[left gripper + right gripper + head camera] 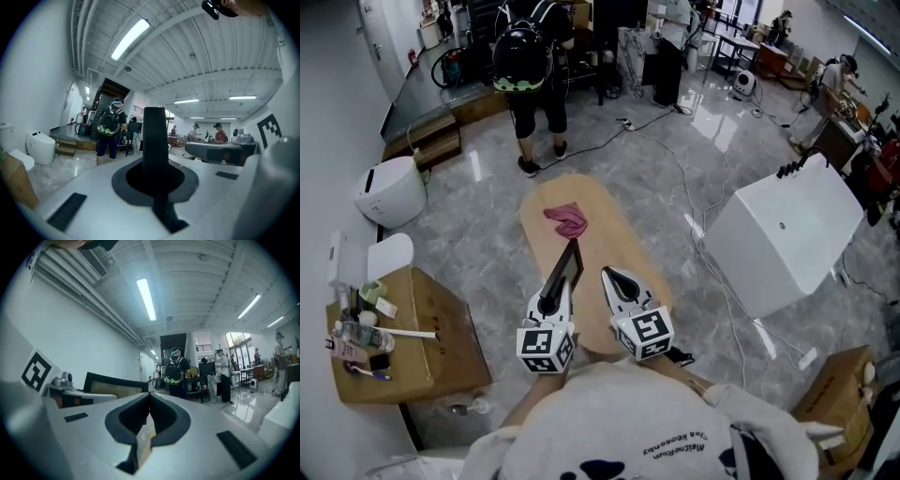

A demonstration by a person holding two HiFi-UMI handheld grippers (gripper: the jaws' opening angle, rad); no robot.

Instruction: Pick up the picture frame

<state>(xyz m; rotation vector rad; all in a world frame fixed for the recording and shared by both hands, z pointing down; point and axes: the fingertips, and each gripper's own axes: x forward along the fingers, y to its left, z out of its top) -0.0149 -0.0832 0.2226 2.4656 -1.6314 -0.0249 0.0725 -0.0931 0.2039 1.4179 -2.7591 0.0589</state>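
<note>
**Step in hand.** The picture frame (pixel 569 267) is found gripped in the left tongs (pixel 553 298). The jaws are closed almost fully on its thin edge, and in the left gripper view the frame appears as a dark upright bar between them. It is held tilted above the near half of the oval wooden tabletop (pixel 614 220), nearer than the pink cloth (pixel 567 221) lying there. The right tongs (pixel 608 275) are carried just beside the left. Their jaws are pressed together and nothing is held between them. The pick-up is judged to be effected and the lift to be under way.

**Next move.** A steady hold is called for. With only one edge pinched, the frame could pivot or slip if the wrist is rolled. Support from the right tongs may be considered.

**Not established.**
- The frame's lower corner is masked by the left tongs in the head view, so clearance from the tabletop is inferred rather than seen.
- The depth of the grip cannot be made out.
- The contents of the frame cannot be made out.
</note>
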